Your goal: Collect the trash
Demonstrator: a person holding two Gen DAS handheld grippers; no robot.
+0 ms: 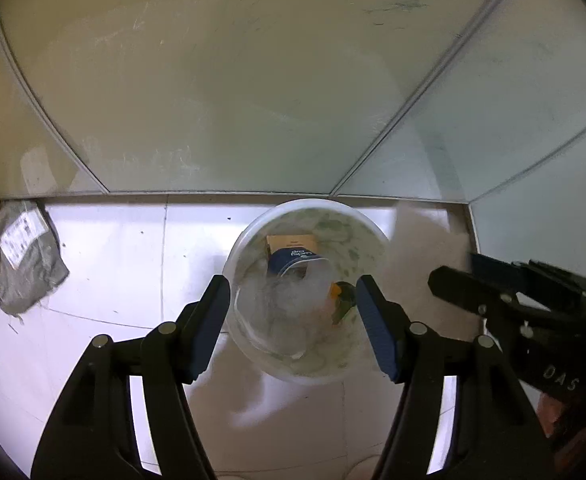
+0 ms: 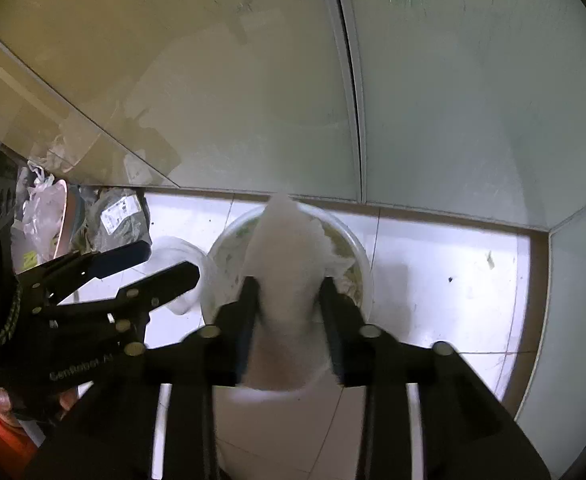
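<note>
We take the round bin (image 1: 253, 236) on the floor (image 1: 109, 256) as our mark. Its mouth is open above, though half filled with rubbish. Right behind it the glass wall (image 1: 221, 120) blocks us. Left of it the floor is bare up to a grey bag (image 1: 29, 264); right of it the floor lies bare.

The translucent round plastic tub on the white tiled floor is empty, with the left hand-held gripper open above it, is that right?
Not empty. The left wrist view shows the translucent round plastic tub already holding trash, including a blue and tan carton. The rest stands: it sits on the white tiled floor, with the left hand-held gripper open above it.
</note>
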